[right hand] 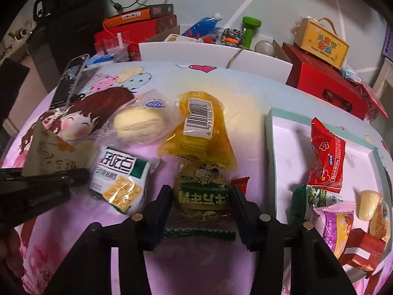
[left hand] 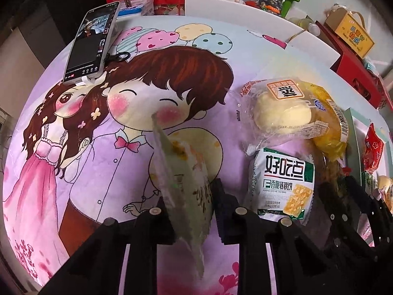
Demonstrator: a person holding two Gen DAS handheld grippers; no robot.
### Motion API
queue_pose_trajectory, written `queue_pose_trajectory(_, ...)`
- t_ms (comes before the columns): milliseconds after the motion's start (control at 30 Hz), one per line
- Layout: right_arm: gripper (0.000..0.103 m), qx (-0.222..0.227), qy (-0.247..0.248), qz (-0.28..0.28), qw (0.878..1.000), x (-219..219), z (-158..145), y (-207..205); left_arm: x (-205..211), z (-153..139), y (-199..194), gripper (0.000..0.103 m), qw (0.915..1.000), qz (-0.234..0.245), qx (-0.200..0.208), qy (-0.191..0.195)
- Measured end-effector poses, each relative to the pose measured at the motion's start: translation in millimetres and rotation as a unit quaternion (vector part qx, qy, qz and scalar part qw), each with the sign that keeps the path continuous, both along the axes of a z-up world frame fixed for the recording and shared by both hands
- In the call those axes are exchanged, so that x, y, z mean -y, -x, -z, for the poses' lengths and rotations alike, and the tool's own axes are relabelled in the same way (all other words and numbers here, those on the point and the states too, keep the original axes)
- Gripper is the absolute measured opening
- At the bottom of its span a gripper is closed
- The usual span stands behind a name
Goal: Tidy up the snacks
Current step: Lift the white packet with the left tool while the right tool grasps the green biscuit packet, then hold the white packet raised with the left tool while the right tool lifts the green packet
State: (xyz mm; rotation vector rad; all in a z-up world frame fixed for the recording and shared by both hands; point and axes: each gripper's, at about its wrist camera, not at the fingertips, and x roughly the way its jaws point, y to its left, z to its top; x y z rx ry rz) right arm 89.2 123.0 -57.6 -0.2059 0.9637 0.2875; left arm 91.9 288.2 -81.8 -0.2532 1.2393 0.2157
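Crinkly film is your risk: your left gripper (left hand: 189, 204) pinches a clear pastry packet (left hand: 181, 172) by one edge, so it may slip. Right gripper (right hand: 200, 198) jaws bracket, maybe touch, the green-labelled cake packet (right hand: 203, 191). Three packets lie loose (six-ish in the teal-rimmed tray (right hand: 270, 132)).

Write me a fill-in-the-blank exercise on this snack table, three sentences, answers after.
1. The left gripper is shut on a thin snack packet, held ____ the cloth.
2. The right gripper straddles the cake packet with the ____ label.
3. The red candy packet lies in the ____ tray.

Answers: above; green; white
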Motion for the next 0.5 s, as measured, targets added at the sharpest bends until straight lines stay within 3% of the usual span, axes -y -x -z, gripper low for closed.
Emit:
queue_pose_trajectory(233,0.05,-0.001,-0.031,-0.012,0.999,5,-8,10,-6,-5,10,0.024,0.9999,-0.005,0.008,0.006)
queue_pose_trajectory(267,0.048,0.0,-0.034,-0.013,0.999,6,-9,12,-7,-6,11,0.024,0.9999,-0.006,0.01,0.008)
queue_pose_trajectory(367,0.03,0.001,-0.038,-0.02,0.999,5,-14,17,-11,-10,15,0.021,0.9997,-0.009,0.016,0.015)
queue_pose_trajectory(500,0.029,0.0,-0.024,-0.031,0.999,0,-12,21,-13,-14,20,0.021,0.9995,-0.011,0.02,0.02)
